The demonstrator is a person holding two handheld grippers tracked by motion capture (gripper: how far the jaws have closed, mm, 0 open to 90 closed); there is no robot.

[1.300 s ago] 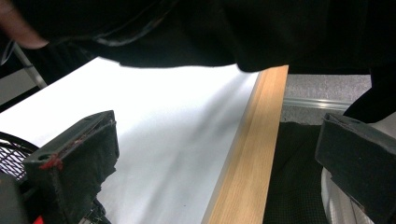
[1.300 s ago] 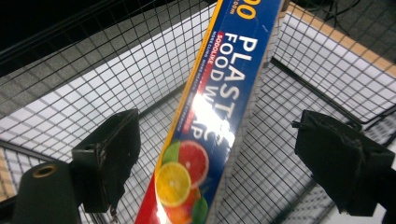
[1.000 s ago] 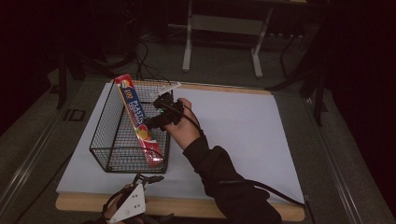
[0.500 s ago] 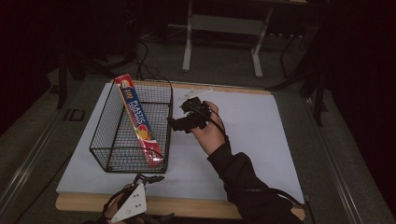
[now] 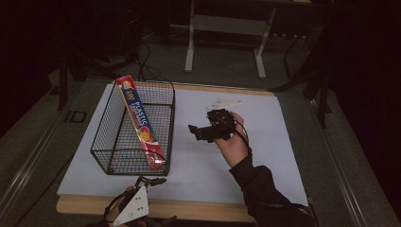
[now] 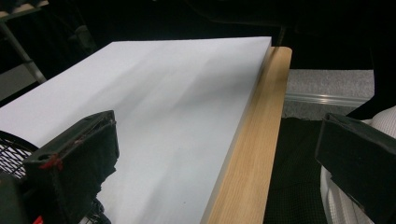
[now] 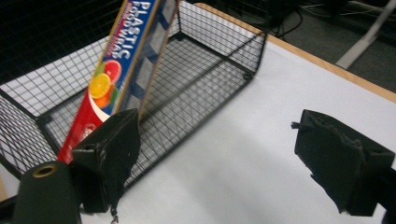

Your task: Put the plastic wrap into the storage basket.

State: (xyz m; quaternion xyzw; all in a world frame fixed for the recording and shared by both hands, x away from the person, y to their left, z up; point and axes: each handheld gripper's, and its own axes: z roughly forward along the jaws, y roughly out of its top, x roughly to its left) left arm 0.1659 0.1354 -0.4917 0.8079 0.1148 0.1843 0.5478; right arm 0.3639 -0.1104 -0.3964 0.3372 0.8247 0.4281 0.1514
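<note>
The right gripper hangs over the white sheet, jaws wide apart and empty. Just beyond its tips stands one black wire basket, holding one plastic wrap box leaning inside. The left gripper, jaws also apart and empty, sits near the basket's front corner.

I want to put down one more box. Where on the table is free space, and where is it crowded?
The white sheet is bare right of the basket, around the open right gripper, to the right edge. The near strip beside the left gripper is also free. The basket holds the wrap box leaning along it. Small pale pieces lie at the far edge.
</note>
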